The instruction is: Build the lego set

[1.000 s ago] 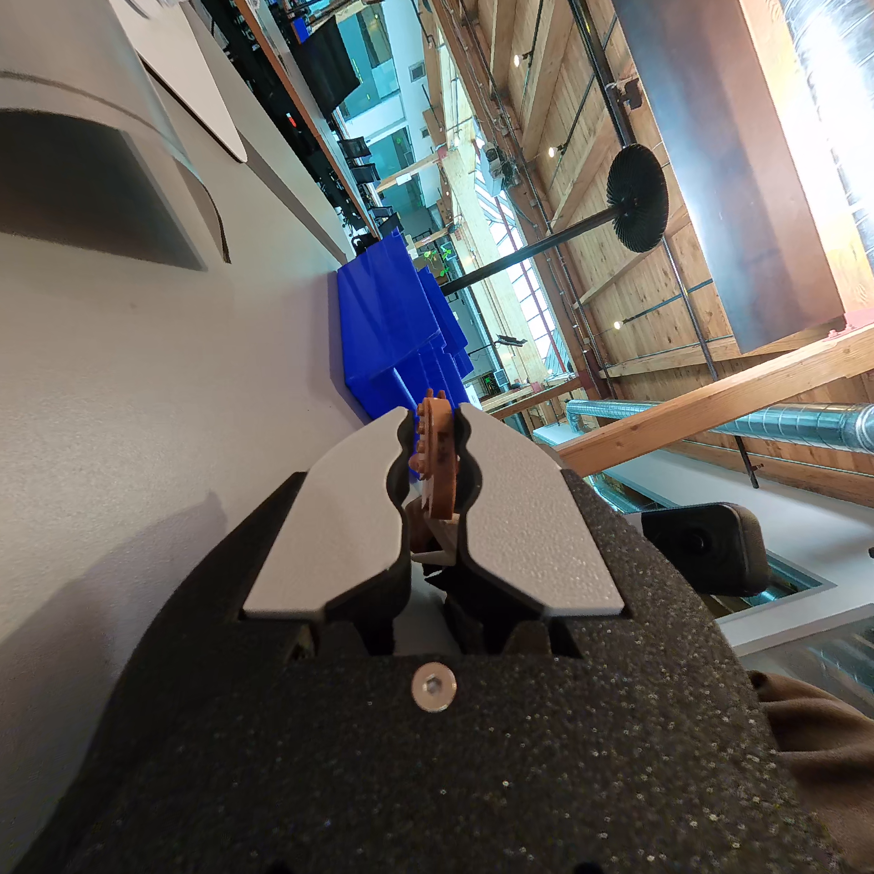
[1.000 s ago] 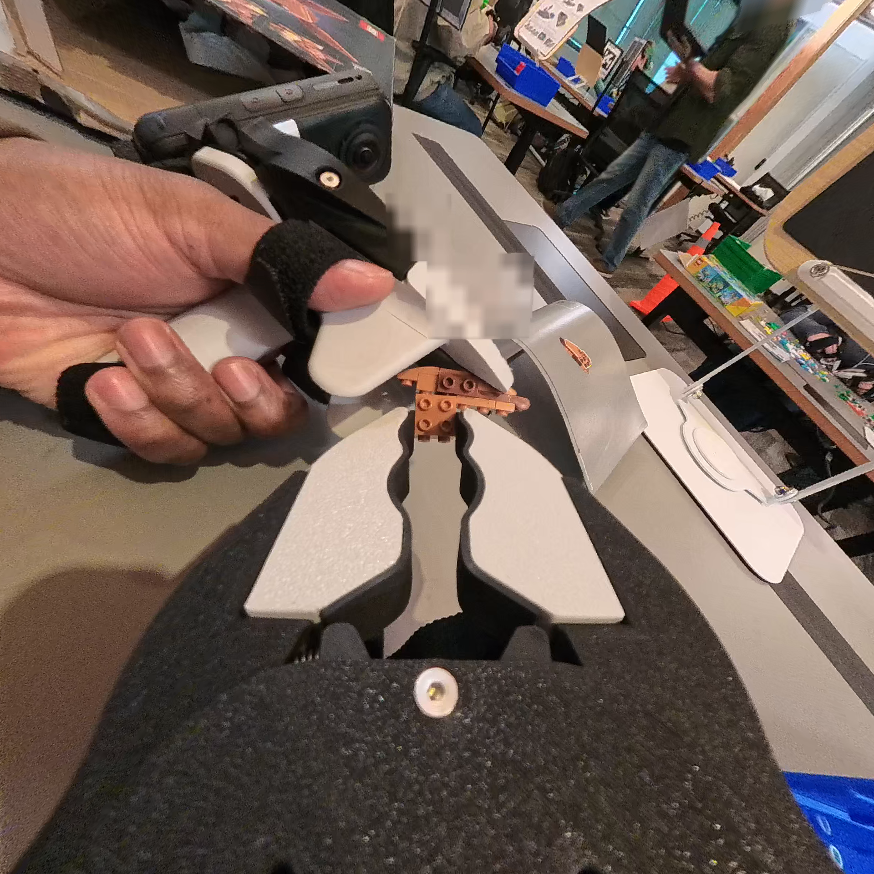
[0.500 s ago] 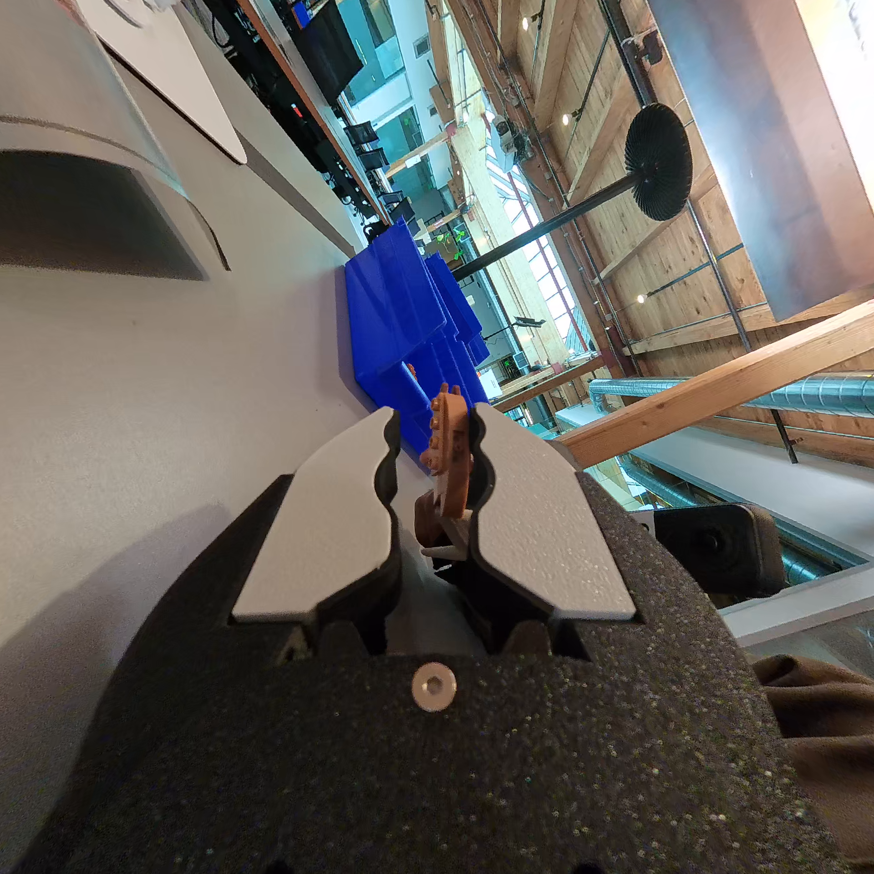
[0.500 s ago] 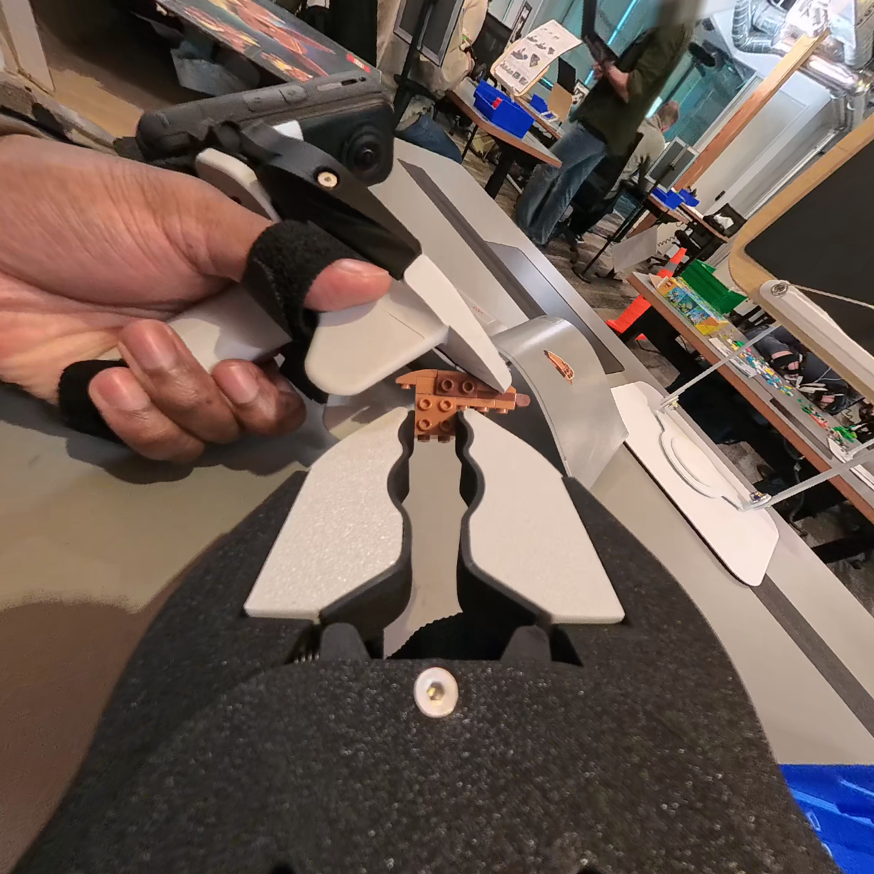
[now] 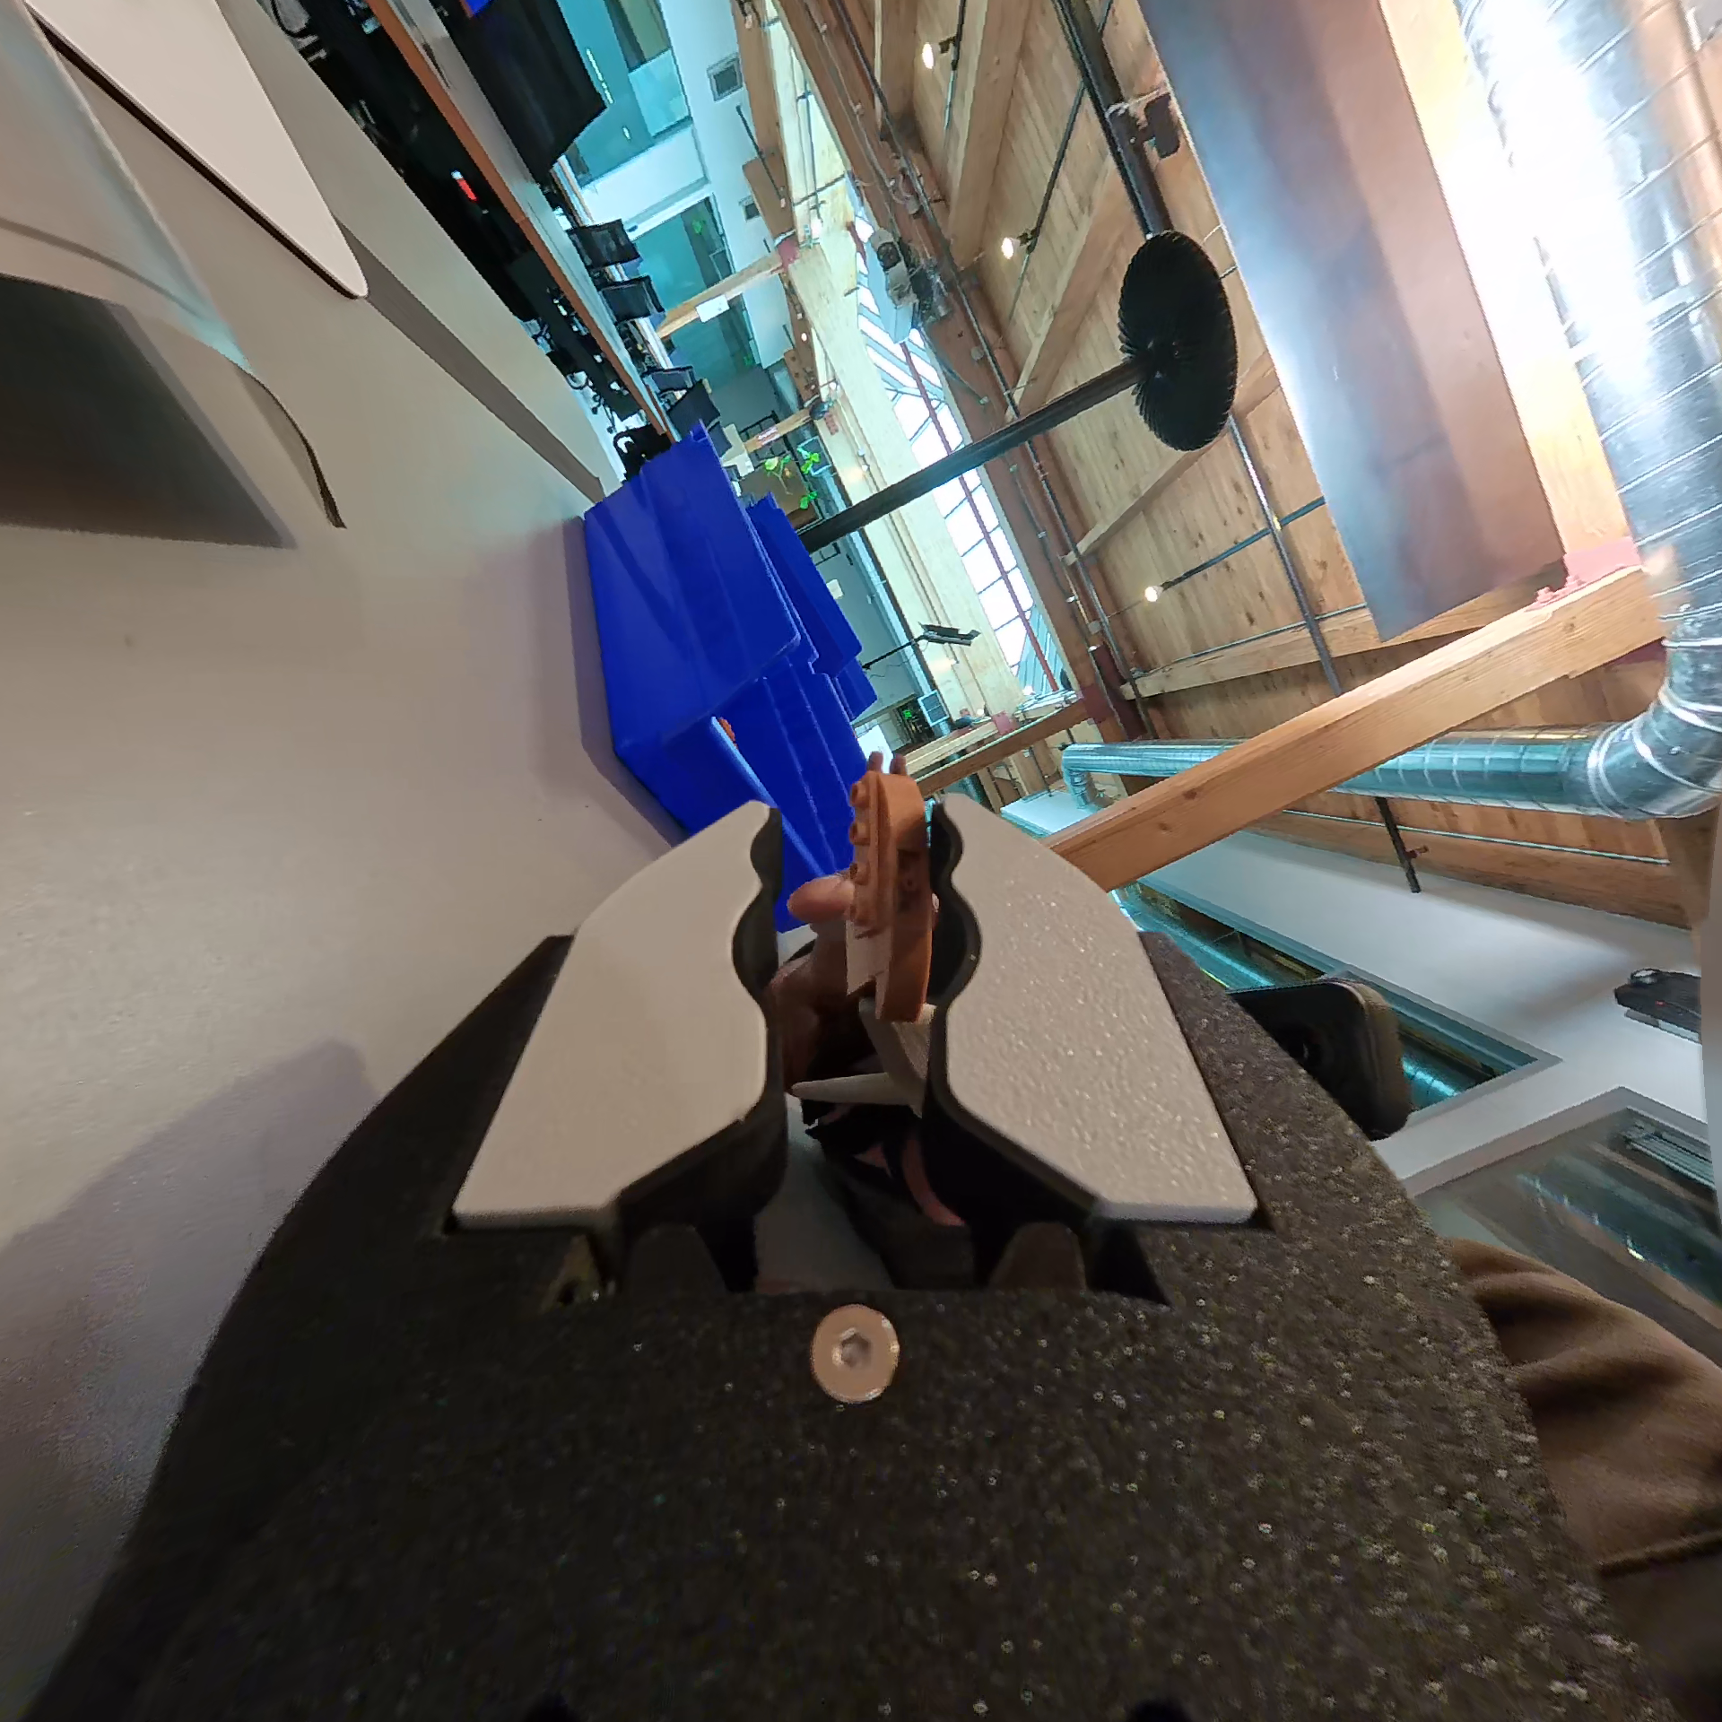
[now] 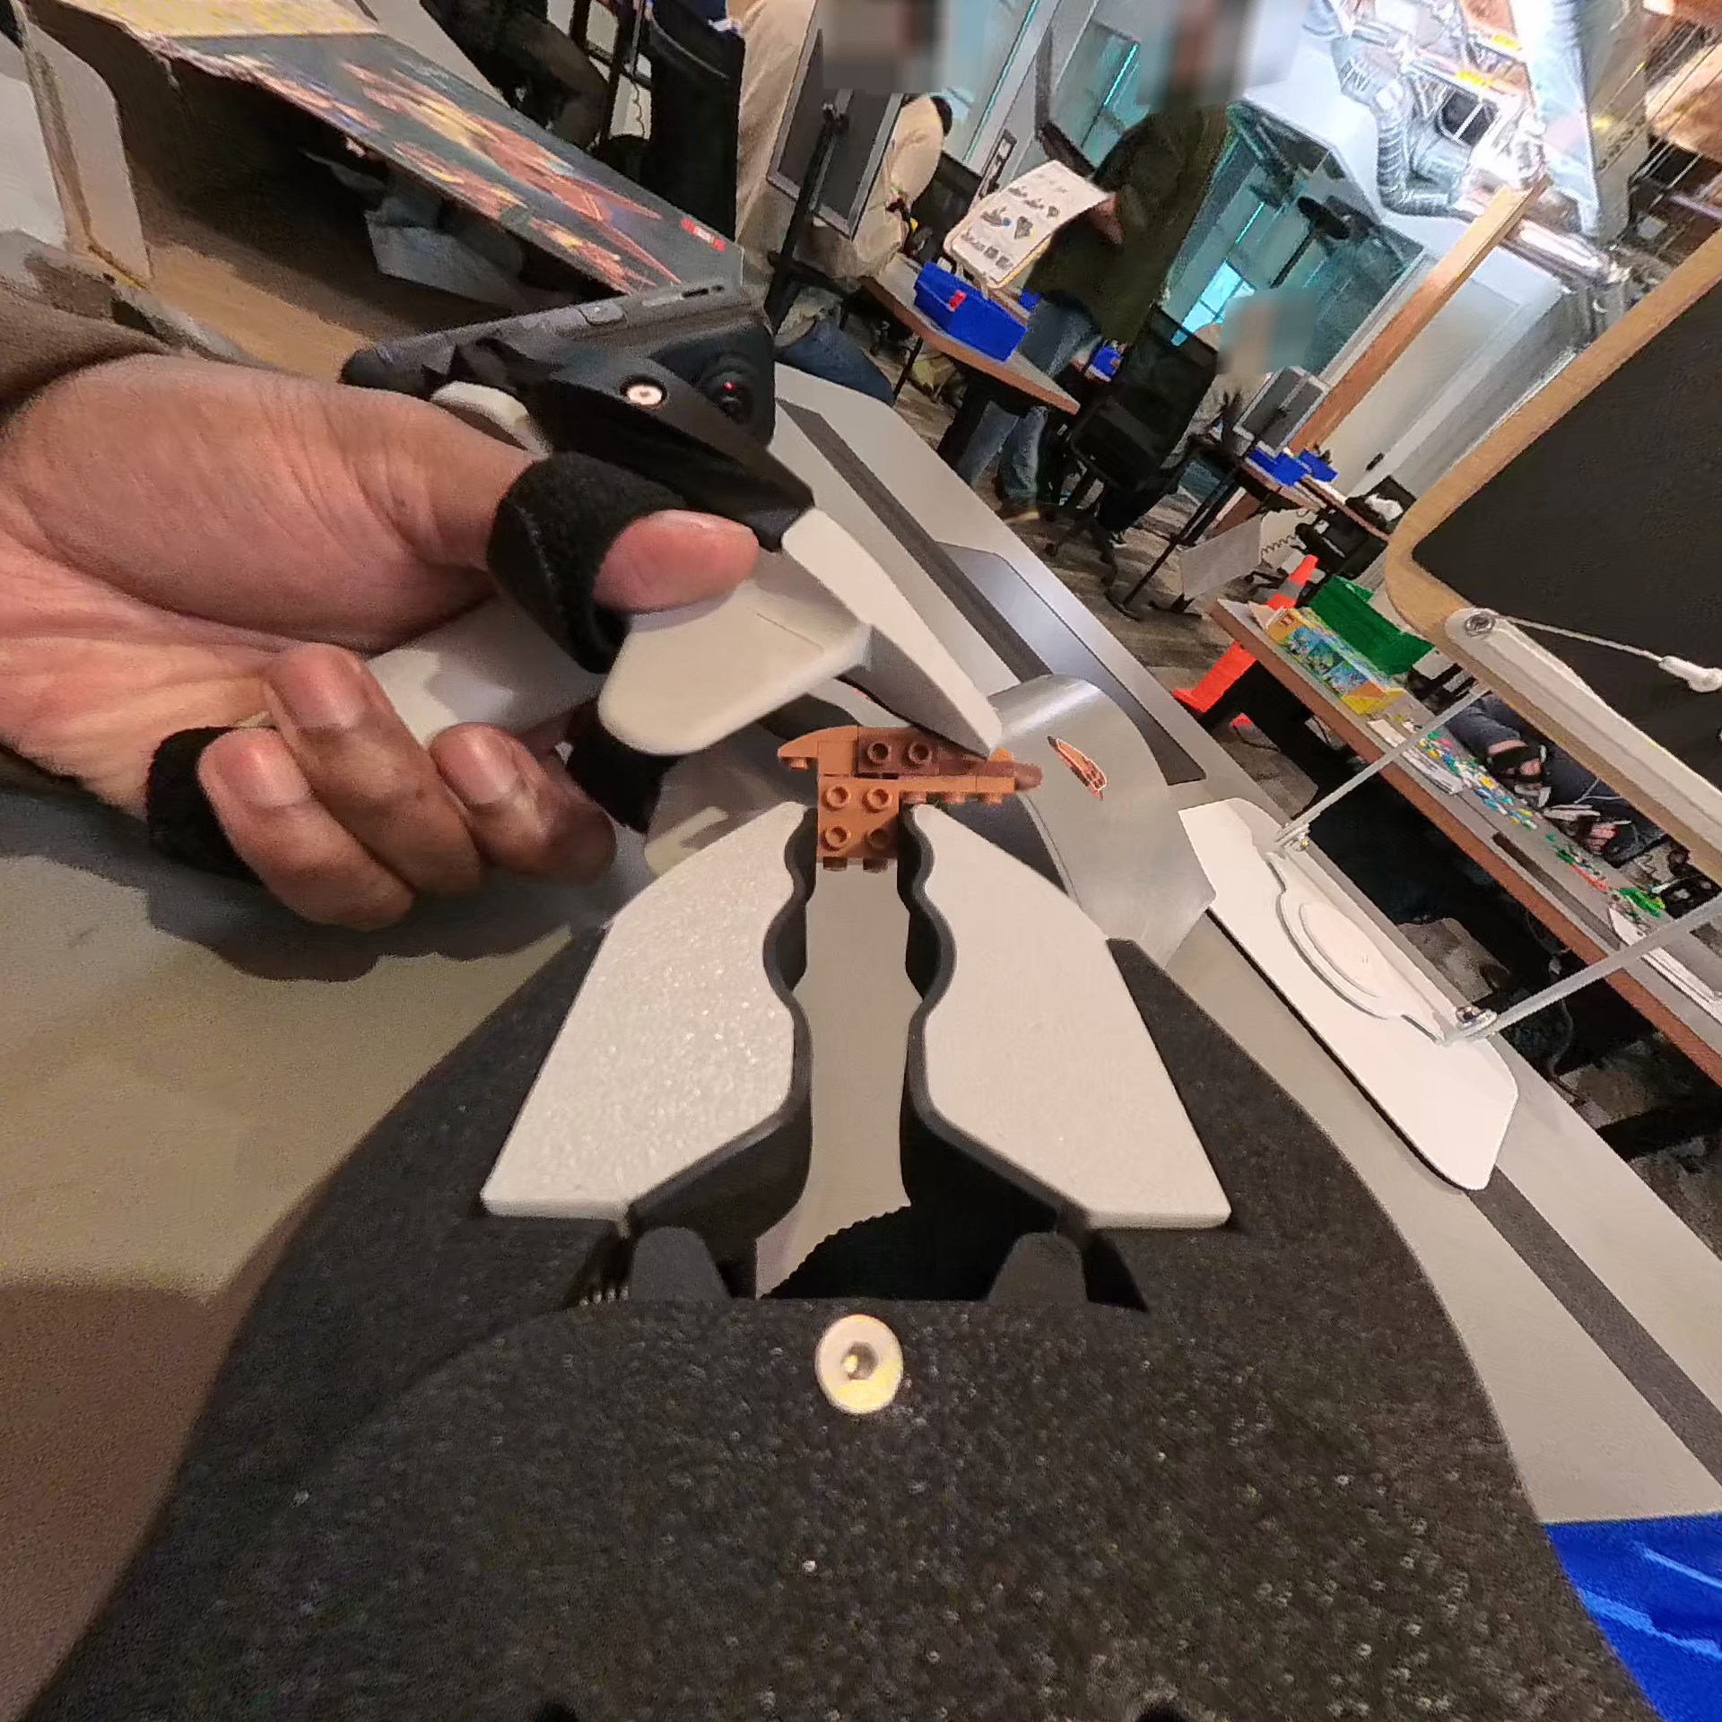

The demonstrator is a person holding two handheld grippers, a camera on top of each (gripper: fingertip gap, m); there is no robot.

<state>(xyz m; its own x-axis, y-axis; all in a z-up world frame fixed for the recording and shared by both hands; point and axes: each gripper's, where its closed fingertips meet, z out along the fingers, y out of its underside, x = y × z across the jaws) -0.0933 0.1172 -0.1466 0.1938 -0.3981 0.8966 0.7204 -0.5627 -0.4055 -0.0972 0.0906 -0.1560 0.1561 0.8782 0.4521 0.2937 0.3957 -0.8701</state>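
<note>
A small brown lego assembly (image 6: 885,769) of several plates is held above the grey table (image 6: 186,1053). My right gripper (image 6: 855,825) is shut on its lower orange-brown plate at the fingertips. My left gripper, held in a hand (image 6: 280,578), comes in from the left, and one of its grey fingers (image 6: 820,643) rests on top of the assembly. In the left wrist view my left gripper (image 5: 853,820) has its jaws apart. The assembly (image 5: 890,895) stands edge-on between them against the right finger, with a gap on the left.
A blue parts bin (image 5: 690,652) sits on the table and also shows in the right wrist view (image 6: 1659,1603). A curved grey stand (image 6: 1118,839) with a small brown piece (image 6: 1076,766) and a white plate (image 6: 1351,1006) lie beyond. A lego box (image 6: 522,149) lies at the back left. People stand at tables behind. Left and right tips are no more than a few centimetres apart. The small brown piece (image 6: 1076,766) is about 15 centimeters from my left fingertips.
My left gripper's jaws have spread apart and let go of the brown assembly. The right gripper has stayed shut on it. Both views have tilted slightly.
</note>
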